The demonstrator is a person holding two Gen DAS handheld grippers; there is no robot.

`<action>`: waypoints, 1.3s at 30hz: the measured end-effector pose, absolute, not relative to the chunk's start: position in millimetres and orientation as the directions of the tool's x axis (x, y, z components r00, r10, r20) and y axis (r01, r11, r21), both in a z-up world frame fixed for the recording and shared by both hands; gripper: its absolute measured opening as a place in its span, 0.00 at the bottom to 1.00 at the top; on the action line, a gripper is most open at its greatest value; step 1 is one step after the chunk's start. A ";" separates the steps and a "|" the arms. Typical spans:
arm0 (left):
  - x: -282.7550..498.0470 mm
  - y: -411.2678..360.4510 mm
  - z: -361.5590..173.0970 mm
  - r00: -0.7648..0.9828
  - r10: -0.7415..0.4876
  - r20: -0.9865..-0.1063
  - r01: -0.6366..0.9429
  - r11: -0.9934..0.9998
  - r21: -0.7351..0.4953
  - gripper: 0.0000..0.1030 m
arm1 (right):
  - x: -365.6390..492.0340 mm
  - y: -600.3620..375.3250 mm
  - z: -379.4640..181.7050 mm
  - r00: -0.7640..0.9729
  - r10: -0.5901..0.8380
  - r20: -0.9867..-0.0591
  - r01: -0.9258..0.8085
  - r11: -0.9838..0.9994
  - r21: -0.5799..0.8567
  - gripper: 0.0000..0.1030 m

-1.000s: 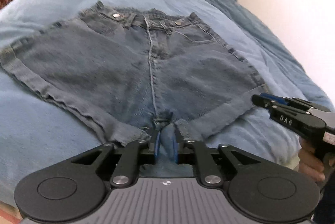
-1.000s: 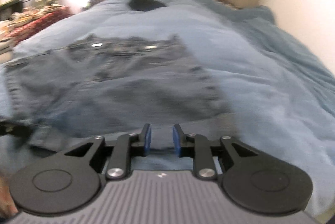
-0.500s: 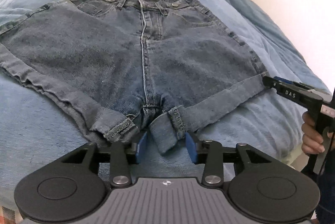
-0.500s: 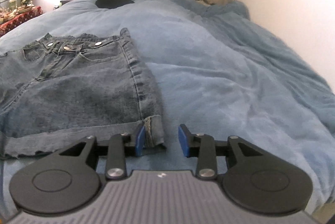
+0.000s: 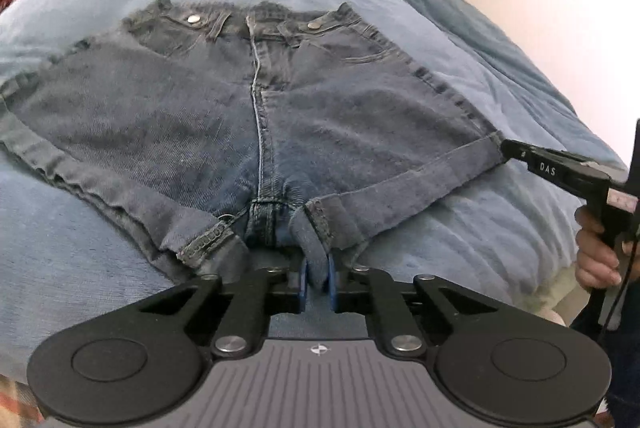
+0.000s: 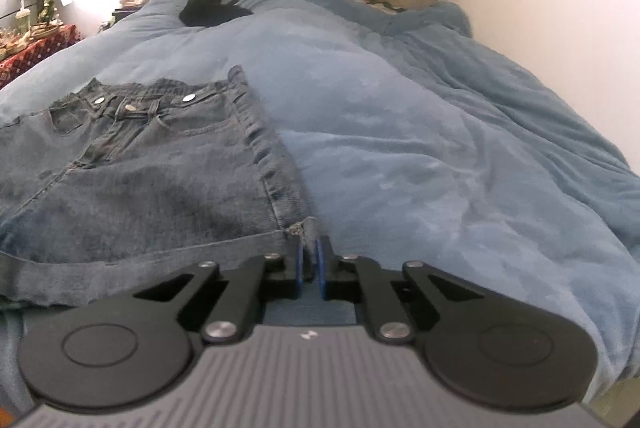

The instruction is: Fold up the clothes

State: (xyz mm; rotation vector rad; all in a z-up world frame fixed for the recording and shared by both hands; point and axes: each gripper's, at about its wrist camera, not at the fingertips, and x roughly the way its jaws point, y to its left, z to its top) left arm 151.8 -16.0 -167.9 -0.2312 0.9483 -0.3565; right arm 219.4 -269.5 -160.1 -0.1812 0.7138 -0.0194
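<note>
Denim shorts (image 5: 256, 116) spread flat on blue duvet (image 6: 420, 148), waistband far. Left gripper (image 5: 317, 274) just closed, clamping inner cuff near crotch. Right gripper (image 6: 308, 266) just closed, apparently pinching outer hem corner.

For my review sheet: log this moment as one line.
left gripper: closed on denim shorts inner cuff | right gripper: closed on outer hem corner | shorts flat on blue duvet | fold not begun

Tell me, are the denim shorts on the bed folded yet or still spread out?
Spread flat: the denim shorts show waistband, both legs and cuffs side by side on the blue duvet.
</note>
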 end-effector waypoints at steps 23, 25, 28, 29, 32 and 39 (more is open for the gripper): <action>135.6 -20.8 -184.3 0.488 -0.362 -0.794 0.242 0.930 -0.276 0.10 | 170.6 -273.0 -167.3 0.680 -0.095 -0.727 -0.002 0.991 -0.131 0.04; 132.1 -20.0 -180.7 0.495 -0.364 -0.789 0.242 0.930 -0.277 0.10 | 164.2 -265.9 -162.1 0.685 -0.068 -0.726 -0.019 0.994 -0.111 0.05; 126.6 -17.8 -175.1 0.512 -0.363 -0.778 0.245 0.930 -0.273 0.10 | 155.9 -253.3 -155.4 0.697 -0.034 -0.717 -0.048 0.994 -0.094 0.06; 124.1 -16.5 -172.5 0.518 -0.363 -0.774 0.244 0.930 -0.273 0.10 | 153.9 -248.4 -153.3 0.700 -0.023 -0.714 -0.059 0.994 -0.090 0.07; 117.9 -10.3 -163.2 0.545 -0.362 -0.756 0.232 0.932 -0.279 0.10 | 146.5 -234.3 -148.0 0.714 0.016 -0.700 -0.094 0.993 -0.073 0.07; 110.5 28.6 -138.5 0.630 -0.330 -0.703 0.156 0.941 -0.301 0.10 | 133.7 -194.8 -136.3 0.742 0.111 -0.661 -0.194 0.980 -0.053 0.11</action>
